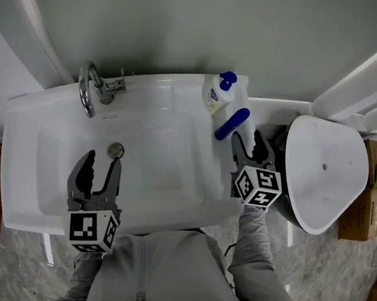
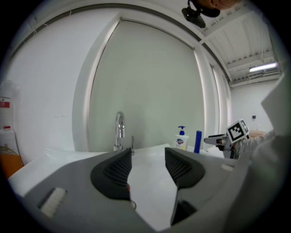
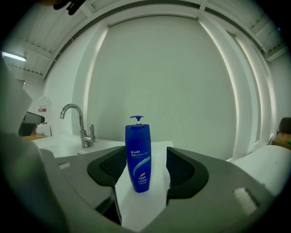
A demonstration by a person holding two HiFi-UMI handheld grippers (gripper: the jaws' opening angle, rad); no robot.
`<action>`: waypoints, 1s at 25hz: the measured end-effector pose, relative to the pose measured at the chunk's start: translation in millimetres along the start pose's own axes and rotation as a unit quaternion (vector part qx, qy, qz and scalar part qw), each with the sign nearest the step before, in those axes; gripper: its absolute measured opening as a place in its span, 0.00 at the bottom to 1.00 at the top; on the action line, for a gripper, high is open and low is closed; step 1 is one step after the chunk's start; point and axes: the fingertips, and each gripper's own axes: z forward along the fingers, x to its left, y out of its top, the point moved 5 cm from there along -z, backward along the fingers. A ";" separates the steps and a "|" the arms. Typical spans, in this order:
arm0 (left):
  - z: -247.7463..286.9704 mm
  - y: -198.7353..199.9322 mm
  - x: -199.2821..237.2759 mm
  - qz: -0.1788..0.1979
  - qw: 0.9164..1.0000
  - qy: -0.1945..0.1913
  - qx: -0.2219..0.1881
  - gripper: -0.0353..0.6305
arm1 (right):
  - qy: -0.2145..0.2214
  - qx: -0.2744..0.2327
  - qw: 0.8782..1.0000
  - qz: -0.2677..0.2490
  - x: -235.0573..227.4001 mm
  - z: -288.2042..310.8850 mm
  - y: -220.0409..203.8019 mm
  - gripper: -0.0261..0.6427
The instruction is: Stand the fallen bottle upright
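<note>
The blue bottle (image 3: 137, 157) stands upright on the flat ledge of the sink (image 1: 46, 123), at the sink's back right corner. Its pump top points up and its label faces the right gripper's camera. Just beside it, closer to the sink's back edge, stands a white soap bottle (image 1: 217, 96) with a blue pump. The tap (image 1: 92, 86) is at the sink's back left, and the drain (image 1: 116, 149) is in the middle of the basin.

The right gripper (image 1: 248, 145) is at the right edge of the sink and points level at the blue bottle. Its jaws are a narrow way apart. The bottle shows in the gap between them, with clear space on the right side. On the left side the pad's edge lines up with the bottle, and it seems not to touch, though the angle makes that hard to judge.

The left gripper (image 1: 102, 163) hangs over the basin, near the sink's front edge. Its jaws are spread wide with nothing between them.
</note>
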 end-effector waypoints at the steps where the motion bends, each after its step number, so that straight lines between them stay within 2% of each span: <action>1: 3.0 1.2 -3.5 0.002 1.000 -0.008 -0.001 0.47 | -0.007 -0.012 1.000 0.007 -1.9 -7.9 2.1 0.42; 5: 15.1 6.3 -19.1 0.011 0.999 -0.042 -0.007 0.47 | -0.030 -0.049 0.997 0.043 -5.2 -40.7 7.4 0.42; 9: 26.3 10.5 -34.3 0.020 0.997 -0.079 -0.010 0.47 | -0.037 -0.068 0.996 0.046 3.2 -69.5 9.2 0.42; 16: 41.6 14.4 -57.2 0.033 0.990 -0.133 -0.016 0.47 | -0.050 -0.073 0.996 0.027 22.1 -106.4 5.7 0.42; 25: 52.5 16.6 -84.8 0.039 0.980 -0.191 -0.021 0.47 | -0.092 -0.065 0.993 0.030 22.7 -133.7 -4.4 0.42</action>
